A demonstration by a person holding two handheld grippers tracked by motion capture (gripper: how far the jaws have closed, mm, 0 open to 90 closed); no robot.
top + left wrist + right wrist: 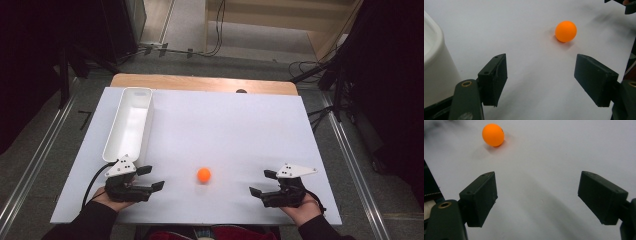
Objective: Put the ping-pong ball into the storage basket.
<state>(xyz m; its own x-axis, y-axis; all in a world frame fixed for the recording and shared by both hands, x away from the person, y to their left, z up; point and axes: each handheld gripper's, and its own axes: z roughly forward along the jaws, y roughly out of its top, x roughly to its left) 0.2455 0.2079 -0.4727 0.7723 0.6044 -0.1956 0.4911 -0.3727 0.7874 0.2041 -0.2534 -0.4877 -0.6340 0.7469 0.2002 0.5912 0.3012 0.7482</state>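
Both jaws wide, empty — left gripper [151, 177] and right gripper [263, 182] flank orange ball [203, 174] on white board [225, 130]

The high view looks forward and down from above the near edge of the white-covered table [225, 125], taking in its whole top. Each gripper view rides low and close behind its own black jaws, facing inward across the near edge. All three views share the small orange ball [203, 174] [565, 31] [493, 134].

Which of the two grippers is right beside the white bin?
The left gripper. It sits just off the near end of the white bin, while the right gripper is across the table, beyond the orange ball.
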